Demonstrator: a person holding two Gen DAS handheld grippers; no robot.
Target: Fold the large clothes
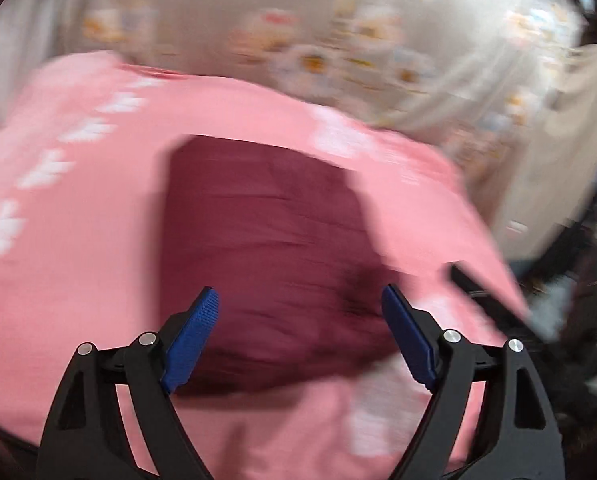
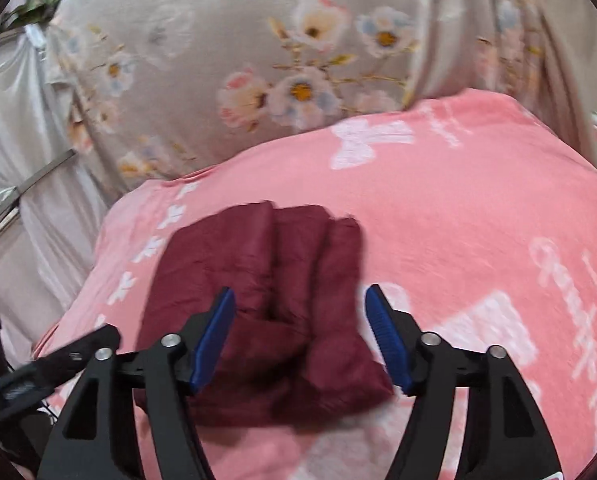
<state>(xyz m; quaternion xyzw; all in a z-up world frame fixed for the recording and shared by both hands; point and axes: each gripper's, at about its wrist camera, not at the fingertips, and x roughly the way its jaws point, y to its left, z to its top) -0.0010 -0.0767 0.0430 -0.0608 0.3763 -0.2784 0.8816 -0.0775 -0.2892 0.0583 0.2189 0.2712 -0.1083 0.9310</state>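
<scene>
Pink blanket (image 2: 478,208) surrounds the folded maroon garment (image 2: 258,300) on all sides; its white lettering is unreadable. Left gripper (image 1: 300,304) and right gripper (image 2: 300,300) gape wide, empty.

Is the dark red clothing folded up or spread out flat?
Folded. The dark red garment lies as a compact bundle with layered ridges on the pink blanket, between open grippers.

Open pink blanket (image 2: 458,208) across right half of right wrist frame, free for a pass. Folded maroon garment (image 2: 266,300) sits centre-low as a raised bundle, the one obstacle on it. Left claw (image 2: 38,376) intrudes at lower left edge. Floral sheet (image 2: 218,60) fills the top; white drape (image 2: 26,140) at left. Left wrist frame: dark clutter (image 1: 578,320), blurred, lower right.
</scene>
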